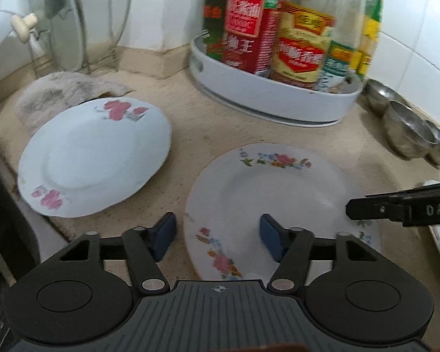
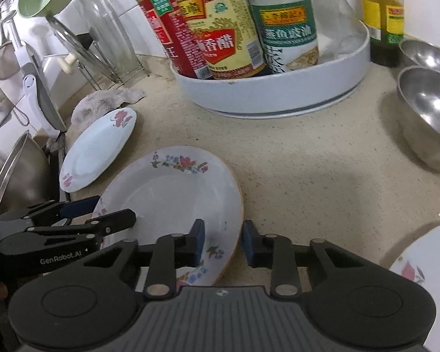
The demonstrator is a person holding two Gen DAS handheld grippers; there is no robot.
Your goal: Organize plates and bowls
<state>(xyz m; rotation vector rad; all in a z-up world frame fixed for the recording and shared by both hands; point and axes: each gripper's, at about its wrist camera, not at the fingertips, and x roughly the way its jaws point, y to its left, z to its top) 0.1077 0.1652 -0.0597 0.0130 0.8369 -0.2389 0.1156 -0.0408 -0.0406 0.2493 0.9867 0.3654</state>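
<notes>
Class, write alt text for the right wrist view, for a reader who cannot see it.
The open right gripper straddles the near rim of a flowered plate on a beige counter, with the left gripper reaching in from the left. Behind are a second plate, a white tray of sauce bottles and steel bowls.

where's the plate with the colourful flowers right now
The multicoloured-flower plate lies flat on the counter, centre of both wrist views, in front of the white bottle tray, right of the pink-flower plate.
</notes>
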